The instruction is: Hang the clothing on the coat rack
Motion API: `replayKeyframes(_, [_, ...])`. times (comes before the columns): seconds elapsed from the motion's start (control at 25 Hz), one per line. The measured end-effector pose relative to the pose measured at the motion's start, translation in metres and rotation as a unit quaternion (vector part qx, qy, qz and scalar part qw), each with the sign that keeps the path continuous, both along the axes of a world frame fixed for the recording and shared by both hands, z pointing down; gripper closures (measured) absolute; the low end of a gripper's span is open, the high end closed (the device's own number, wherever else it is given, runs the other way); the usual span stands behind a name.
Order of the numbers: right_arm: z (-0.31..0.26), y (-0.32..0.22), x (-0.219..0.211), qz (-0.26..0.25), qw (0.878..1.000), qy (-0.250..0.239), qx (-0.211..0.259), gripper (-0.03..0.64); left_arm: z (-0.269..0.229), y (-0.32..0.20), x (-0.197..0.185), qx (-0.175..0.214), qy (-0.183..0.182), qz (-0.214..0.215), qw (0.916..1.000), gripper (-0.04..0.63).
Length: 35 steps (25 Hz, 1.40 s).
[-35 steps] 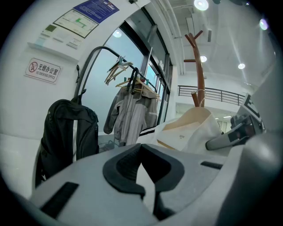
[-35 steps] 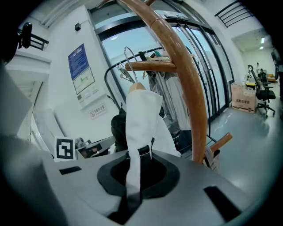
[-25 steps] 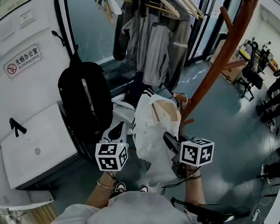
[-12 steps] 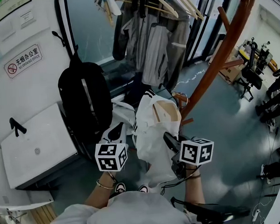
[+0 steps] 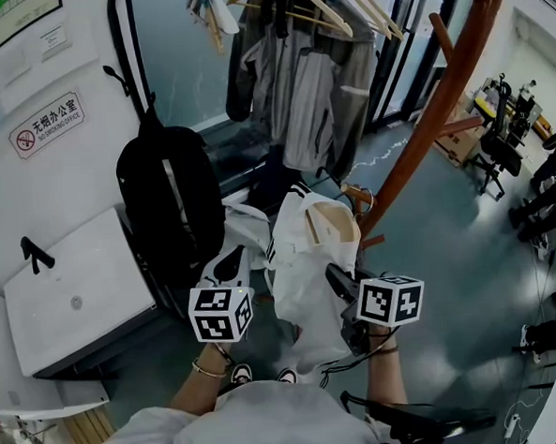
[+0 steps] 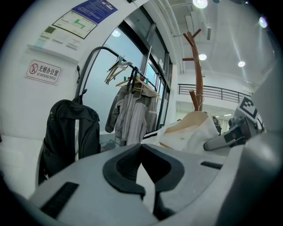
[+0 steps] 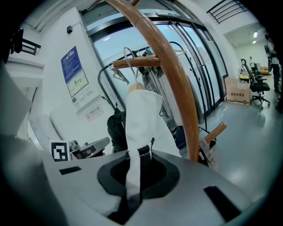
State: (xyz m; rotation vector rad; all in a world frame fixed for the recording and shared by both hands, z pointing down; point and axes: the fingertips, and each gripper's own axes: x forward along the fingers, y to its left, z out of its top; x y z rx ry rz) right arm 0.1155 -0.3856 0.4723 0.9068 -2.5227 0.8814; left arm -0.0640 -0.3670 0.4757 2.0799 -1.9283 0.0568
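Observation:
A white garment (image 5: 309, 261) on a wooden hanger (image 5: 327, 225) hangs in front of me in the head view. My right gripper (image 5: 338, 283) is shut on a strip of this garment (image 7: 139, 119), which runs up out of its jaws (image 7: 137, 170). The hanger's wire hook (image 7: 128, 59) is at a peg (image 7: 141, 62) of the brown wooden coat rack (image 7: 177, 84); I cannot tell whether it rests on the peg. The rack's pole (image 5: 440, 103) rises at the right. My left gripper (image 5: 229, 263) is just left of the garment, shut (image 6: 146, 170), with nothing seen in it.
A black backpack (image 5: 169, 204) hangs at the left beside a white cabinet (image 5: 71, 295). Grey jackets (image 5: 307, 83) hang from a metal rail behind the garment. Office chairs (image 5: 504, 146) stand far right on the grey floor.

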Motion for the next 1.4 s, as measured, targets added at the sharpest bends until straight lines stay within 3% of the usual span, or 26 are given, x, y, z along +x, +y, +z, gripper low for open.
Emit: replayKeyframes(1.4, [0.026,-0.010,0.018,0.042,0.999,0.018,-0.030,0.586,0.008,-0.001,0.006,-0.006,0.008,0.008,0.9999,0.588])
